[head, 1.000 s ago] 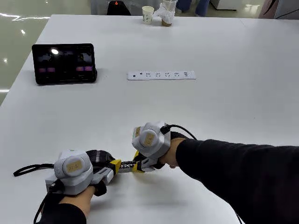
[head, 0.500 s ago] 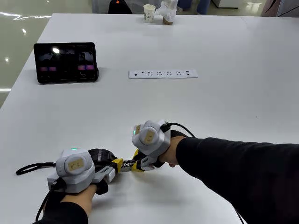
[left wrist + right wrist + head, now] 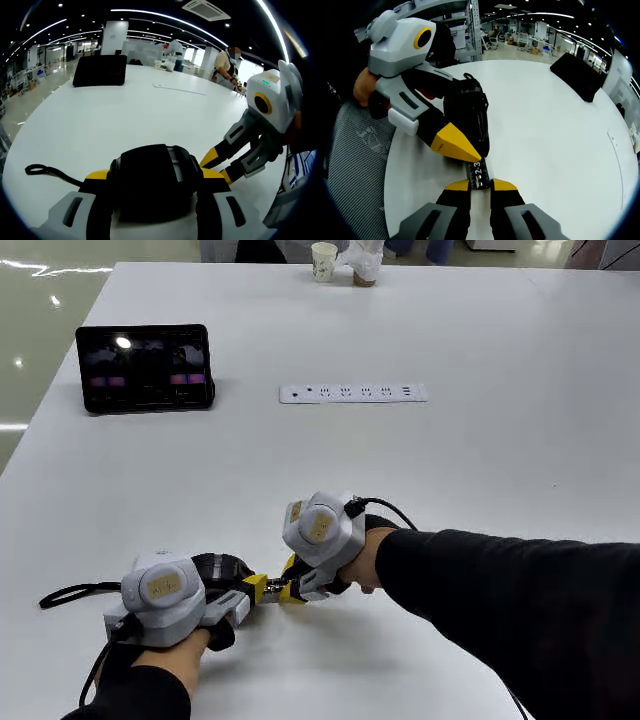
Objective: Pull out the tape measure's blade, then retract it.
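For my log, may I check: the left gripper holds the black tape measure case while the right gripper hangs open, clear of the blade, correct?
Not quite: the right gripper is shut on the blade, pinching its end, as the right gripper view shows. The left gripper does hold the black tape measure case.

Glossy floor (image 3: 30, 330) beside white table (image 3: 480, 440)
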A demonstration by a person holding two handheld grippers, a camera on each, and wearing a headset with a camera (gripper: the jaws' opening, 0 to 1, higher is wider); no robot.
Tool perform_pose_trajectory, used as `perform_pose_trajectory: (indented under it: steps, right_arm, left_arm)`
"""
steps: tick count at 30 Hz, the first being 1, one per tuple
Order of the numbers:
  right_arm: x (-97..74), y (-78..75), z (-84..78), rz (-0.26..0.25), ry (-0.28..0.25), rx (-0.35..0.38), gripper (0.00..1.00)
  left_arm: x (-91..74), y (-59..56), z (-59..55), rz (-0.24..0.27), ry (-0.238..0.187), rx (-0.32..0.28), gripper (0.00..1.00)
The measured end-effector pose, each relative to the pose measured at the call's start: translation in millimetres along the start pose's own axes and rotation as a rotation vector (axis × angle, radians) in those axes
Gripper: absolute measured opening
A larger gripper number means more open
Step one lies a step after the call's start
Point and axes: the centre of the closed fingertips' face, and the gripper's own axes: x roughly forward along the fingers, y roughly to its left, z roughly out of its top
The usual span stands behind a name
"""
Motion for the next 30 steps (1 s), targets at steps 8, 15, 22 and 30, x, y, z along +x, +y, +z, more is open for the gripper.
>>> perform_pose_trajectory:
  steps: [8,15,22,30]
  right_arm:
    - [2.3,1.0,3.8,0.003,-0.012,0.000,0.11]
    - [4.4,3.0,6.8,0.005,-0.019,0.004,0.11]
    - [6.4,3.0,9.5,0.009,-0.023,0.003,0.11]
    - [8.2,3.8,12.4,0.009,-0.027,0.002,0.11]
  left_arm:
    - [0.2,0.2,0.1,-0.002,-0.001,-0.003,0.63]
    - [-0.5,-0.2,0.6,-0.004,-0.001,-0.005,0.63]
    - [-0.4,0.1,0.5,-0.006,0.000,-0.007,0.63]
    - [-0.6,0.0,0.6,-0.006,0.000,-0.010,0.63]
